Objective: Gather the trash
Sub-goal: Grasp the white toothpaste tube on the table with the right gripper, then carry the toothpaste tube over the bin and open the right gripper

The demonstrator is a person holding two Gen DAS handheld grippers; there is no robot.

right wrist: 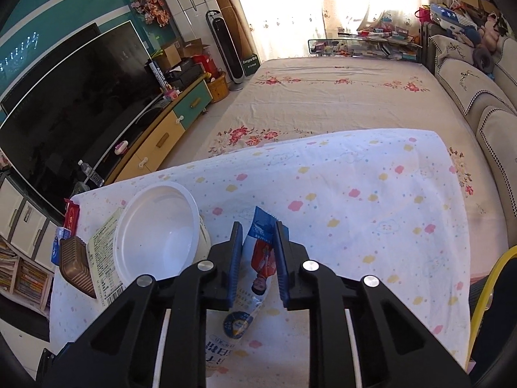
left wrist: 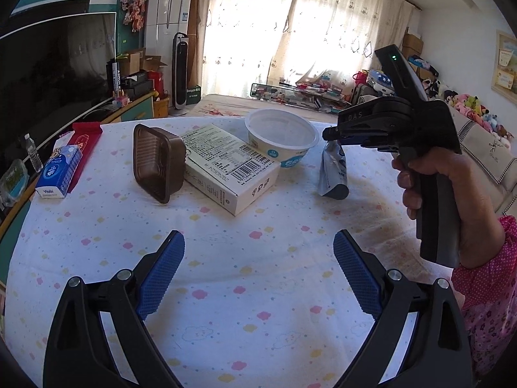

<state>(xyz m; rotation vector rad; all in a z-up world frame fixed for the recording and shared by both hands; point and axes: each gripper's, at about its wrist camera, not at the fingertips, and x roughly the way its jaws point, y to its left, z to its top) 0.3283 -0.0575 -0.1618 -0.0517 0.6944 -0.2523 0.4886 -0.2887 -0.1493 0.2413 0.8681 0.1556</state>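
We see a crinkled foil pouch [right wrist: 261, 258], blue-topped and printed, standing nearly upright on the cloud-patterned cloth [right wrist: 371, 200], pinched between the ribbed blue pads of the right gripper [right wrist: 260, 229], which is clamped on its upper part. Just left of it sits a round white plastic tub [right wrist: 158, 226], then a printed cardboard box [left wrist: 226, 168] and a ribbed brown tray [left wrist: 158, 161] tipped against it. Our left gripper [left wrist: 258, 242] hovers nearer us, well apart from the pouch, jaws spread wide and empty.

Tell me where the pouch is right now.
The pouch is between the right gripper's closed pads, just right of the white bowl on the cloth.
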